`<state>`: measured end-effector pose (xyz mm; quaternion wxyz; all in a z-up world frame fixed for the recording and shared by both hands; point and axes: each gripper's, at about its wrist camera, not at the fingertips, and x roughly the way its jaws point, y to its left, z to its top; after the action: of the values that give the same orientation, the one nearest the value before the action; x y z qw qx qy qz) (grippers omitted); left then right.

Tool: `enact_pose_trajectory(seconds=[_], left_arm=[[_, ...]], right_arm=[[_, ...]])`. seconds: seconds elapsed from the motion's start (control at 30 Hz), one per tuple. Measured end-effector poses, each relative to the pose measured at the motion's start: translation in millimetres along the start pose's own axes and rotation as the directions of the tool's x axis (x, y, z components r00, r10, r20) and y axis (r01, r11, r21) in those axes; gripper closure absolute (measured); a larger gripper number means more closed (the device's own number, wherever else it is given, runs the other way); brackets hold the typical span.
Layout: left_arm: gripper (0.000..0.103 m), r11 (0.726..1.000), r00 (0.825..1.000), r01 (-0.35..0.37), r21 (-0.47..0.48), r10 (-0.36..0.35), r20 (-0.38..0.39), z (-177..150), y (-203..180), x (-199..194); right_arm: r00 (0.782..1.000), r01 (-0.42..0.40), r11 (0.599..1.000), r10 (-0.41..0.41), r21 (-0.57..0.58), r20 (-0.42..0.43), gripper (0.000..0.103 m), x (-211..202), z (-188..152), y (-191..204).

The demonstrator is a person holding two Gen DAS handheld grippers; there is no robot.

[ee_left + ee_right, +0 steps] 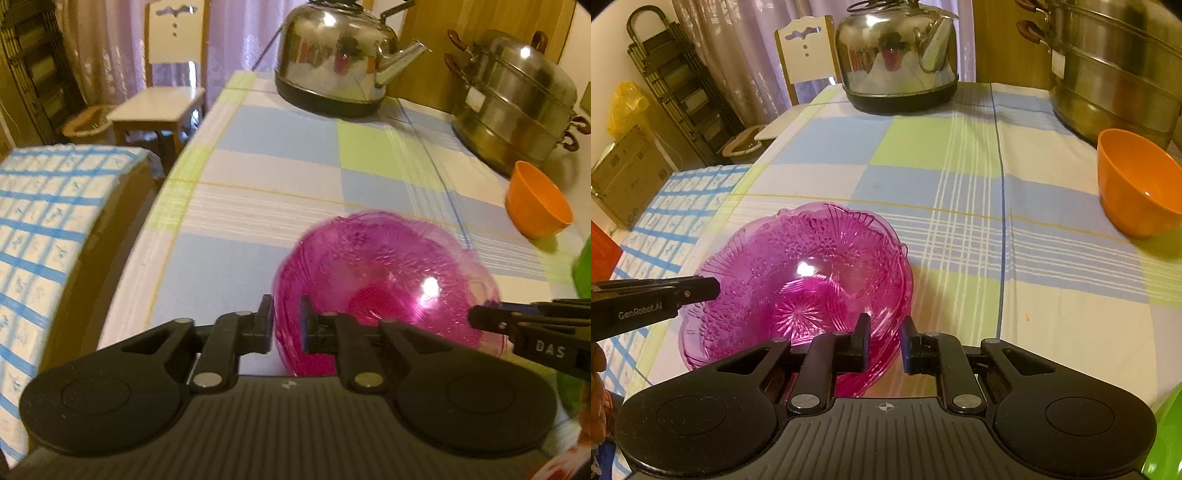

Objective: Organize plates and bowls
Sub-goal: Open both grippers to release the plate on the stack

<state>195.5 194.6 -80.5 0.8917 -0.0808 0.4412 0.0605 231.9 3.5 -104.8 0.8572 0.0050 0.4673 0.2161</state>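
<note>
Pink glass bowl point(798, 288) — on the checked worktop point(960, 229), near edge, rim gripped on both sides: left gripper point(287, 325) jaws narrow on one side, right gripper point(884, 345) jaws narrow on the opposite side. Orange bowl point(1137, 188) — well apart, beside the steamer pot point(517, 99), not yet stacked. Kettle point(897, 55) at the back. Sorting judged barely begun.

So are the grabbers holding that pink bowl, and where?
Yes, both hold the pink bowl by its rim: the left gripper on the near-left edge, the right gripper on the near-right edge.
</note>
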Motion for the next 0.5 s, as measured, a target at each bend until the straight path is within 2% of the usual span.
enact_pose_trajectory(seconds=[0.03,0.07,0.13,0.2,0.5], left_arm=[[0.079,1.0,1.0,-0.004,-0.004,0.004,0.003,0,1,0],[0.079,1.0,1.0,-0.005,-0.014,0.005,0.007,1,3,-1],[0.079,1.0,1.0,-0.007,-0.026,0.007,0.015,1,5,-4],[0.079,0.999,1.0,-0.007,-0.032,0.007,0.022,0,6,-9],[0.07,0.994,0.998,0.051,-0.099,-0.047,0.041,-18,-7,-52]], right_arm=[[1.0,0.001,1.0,-0.001,0.0,0.001,0.079,0,0,0],[1.0,0.002,1.0,-0.002,0.003,0.0,0.063,1,-1,-1],[0.999,-0.033,0.999,0.033,0.027,0.009,0.045,-1,-1,-6],[0.998,-0.058,0.997,0.057,0.057,0.031,0.045,-6,-2,-12],[0.998,-0.038,0.988,0.031,0.147,0.047,0.045,-50,-23,-37]])
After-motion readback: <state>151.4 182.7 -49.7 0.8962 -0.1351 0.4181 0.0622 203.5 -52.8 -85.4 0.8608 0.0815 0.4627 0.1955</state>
